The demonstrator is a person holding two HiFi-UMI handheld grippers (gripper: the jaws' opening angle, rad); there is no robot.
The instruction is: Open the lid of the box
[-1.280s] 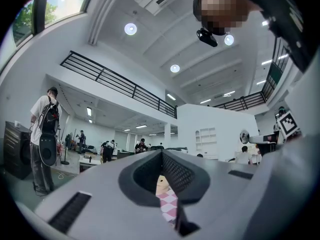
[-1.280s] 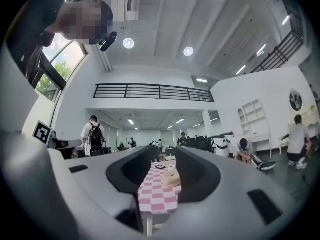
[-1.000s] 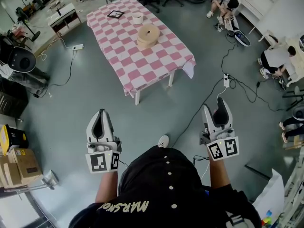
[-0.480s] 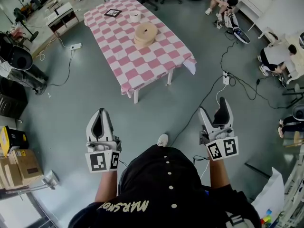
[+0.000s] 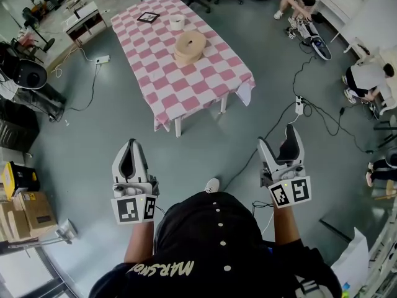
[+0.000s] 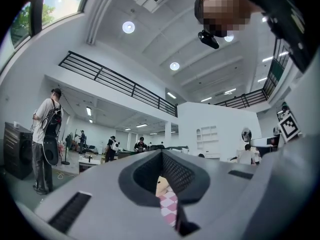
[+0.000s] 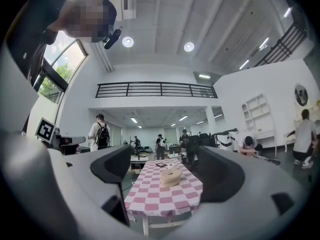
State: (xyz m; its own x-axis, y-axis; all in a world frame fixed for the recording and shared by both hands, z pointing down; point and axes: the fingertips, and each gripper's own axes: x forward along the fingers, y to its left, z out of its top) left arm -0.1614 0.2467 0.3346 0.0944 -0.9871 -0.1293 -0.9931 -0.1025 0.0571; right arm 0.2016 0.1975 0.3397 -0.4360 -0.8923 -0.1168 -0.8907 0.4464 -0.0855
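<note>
Right gripper [image 5: 279, 138] jaws just spread, empty; left gripper [image 5: 131, 146] clenched; walk closer, square up to box [image 5: 190, 46] on bench [image 5: 186, 87].

One table [image 5: 186, 98] carries three things: one round tan box [image 5: 190, 47], one white roll [image 5: 177, 22] and one dark flat frame [image 5: 148, 18]. There are two grippers, the left gripper [image 5: 131, 143] and the right gripper [image 5: 278, 136], each with two fingers [image 5: 289, 144]. The floor [image 5: 124, 123] holds two white power strips, one power strip [image 5: 102, 59] and a second power strip [image 5: 299, 106]
</note>
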